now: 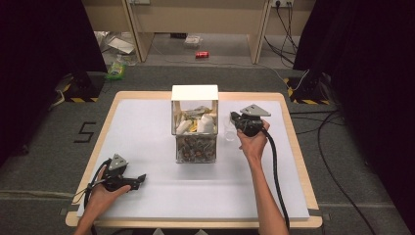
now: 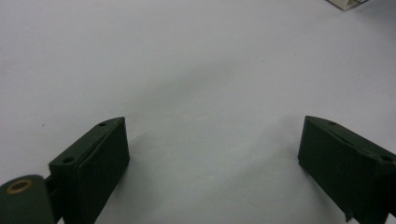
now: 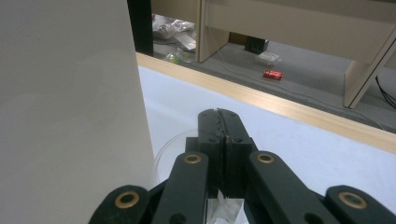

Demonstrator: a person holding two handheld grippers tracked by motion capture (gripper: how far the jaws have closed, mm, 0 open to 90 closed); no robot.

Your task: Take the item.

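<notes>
The left gripper (image 1: 139, 180) lies low over the white table cover (image 1: 147, 142) at the near left. Its jaws are spread wide with bare cover between and ahead of them, as the left gripper view (image 2: 212, 149) shows, and a corner of the box base sits far beyond its right jaw.

Farther off, the right gripper (image 1: 234, 118) is held up just beside the right wall of the clear box (image 1: 195, 128). Its jaws are pressed together on the thin rim of a clear plastic cup (image 1: 229, 129). In the right gripper view (image 3: 219, 114) the cup's round rim (image 3: 166, 149) curves out to the left of the jaws and below them. The box's pale wall (image 3: 70, 107) stands close on the same side.

The box holds crumpled wrappers and white pieces under a white lid (image 1: 194, 92).

Beyond the jaw tips runs the table's wooden edge (image 3: 280, 105), then the floor with a red can (image 3: 273, 74).
</notes>
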